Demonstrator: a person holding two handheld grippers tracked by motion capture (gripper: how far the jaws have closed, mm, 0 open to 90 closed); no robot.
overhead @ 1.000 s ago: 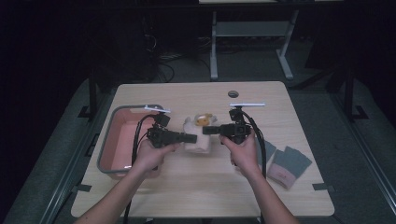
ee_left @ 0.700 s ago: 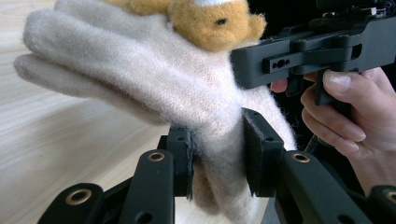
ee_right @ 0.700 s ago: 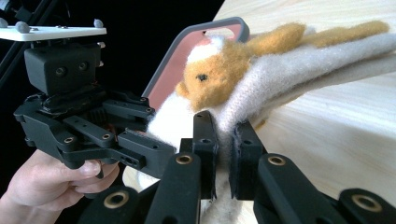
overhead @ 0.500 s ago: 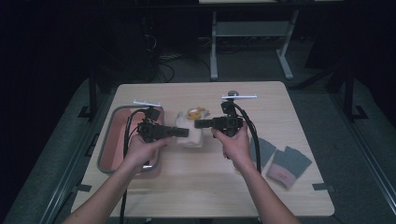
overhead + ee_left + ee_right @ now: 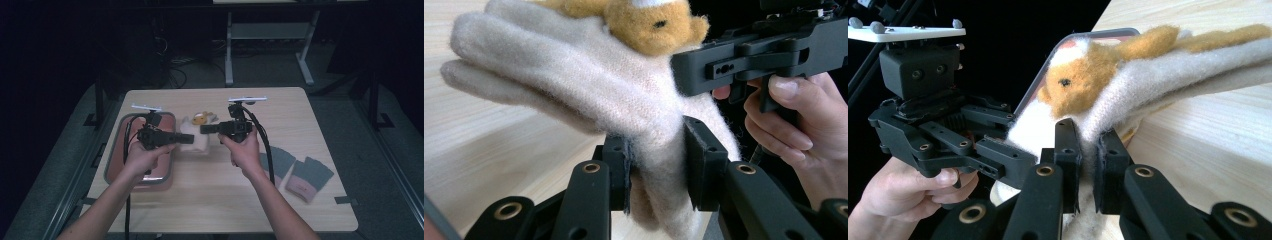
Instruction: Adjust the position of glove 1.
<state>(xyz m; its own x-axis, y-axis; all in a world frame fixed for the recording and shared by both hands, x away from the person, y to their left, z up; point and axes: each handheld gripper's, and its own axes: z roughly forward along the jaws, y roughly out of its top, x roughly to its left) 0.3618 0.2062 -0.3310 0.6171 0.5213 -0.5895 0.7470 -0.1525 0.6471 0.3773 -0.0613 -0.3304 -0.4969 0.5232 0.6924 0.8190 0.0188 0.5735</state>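
Pale wood desk (image 5: 215, 200), dark room; both hand-held grippers, left (image 5: 187, 139) and right (image 5: 206, 129), clamped on cream glove (image 5: 196, 142) (tray (image 5: 116, 165) at left edge).

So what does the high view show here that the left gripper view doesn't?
High view alone: the whole table, the tray at its left, the grey mitts near its right edge, and both forearms reaching in.

Left gripper view alone: a close look at the left gripper, its jaws pinching a fold of the cream glove, and the stitched eye on the orange plush animal.

Both: the glove with its animal, held between the left gripper and the right gripper above the wooden top.
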